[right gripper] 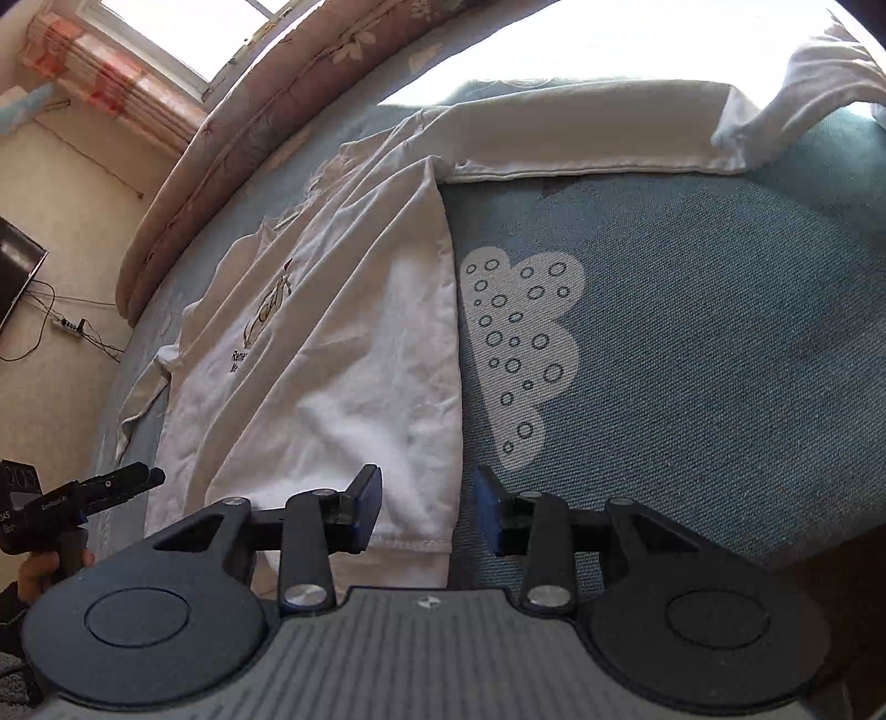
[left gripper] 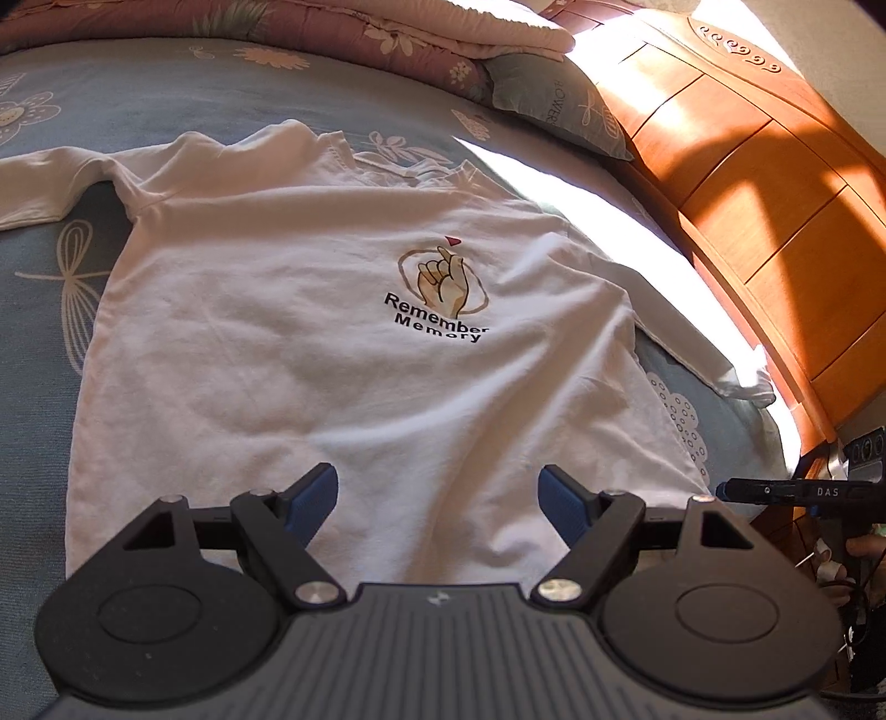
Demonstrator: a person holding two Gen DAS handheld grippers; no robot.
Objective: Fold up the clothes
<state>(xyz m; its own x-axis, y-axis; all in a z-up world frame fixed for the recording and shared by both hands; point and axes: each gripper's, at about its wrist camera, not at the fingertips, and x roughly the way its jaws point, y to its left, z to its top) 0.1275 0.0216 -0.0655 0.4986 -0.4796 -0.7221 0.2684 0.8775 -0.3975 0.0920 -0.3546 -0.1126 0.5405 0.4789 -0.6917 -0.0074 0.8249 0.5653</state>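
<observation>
One garment to work: a white long-sleeved shirt (left gripper: 310, 310) lying front-up and spread flat on the blue bed sheet (right gripper: 692, 343), print facing you. Your left claw (left gripper: 440, 504) stands wide above the hem, nothing between its pads. Your right claw (right gripper: 426, 512) is parted narrower, straddling the shirt's bottom right corner; the hem lies between the pads but they do not look to press it. Expect thin, light, limp cotton: it will sag and drag, not hold shape, and creases already run through the body. Best holds look to be the stitched hem corners near you, or shoulder seam and cuff for a sleeve fold. Right of the side edge the sheet is bare, good room to swing. Farther out, the right sleeve (right gripper: 581, 144) stretches toward the wooden headboard (left gripper: 775, 232), cuff bunched. Pillow (left gripper: 559, 111) and folded quilt (left gripper: 343, 27) bound the far side
</observation>
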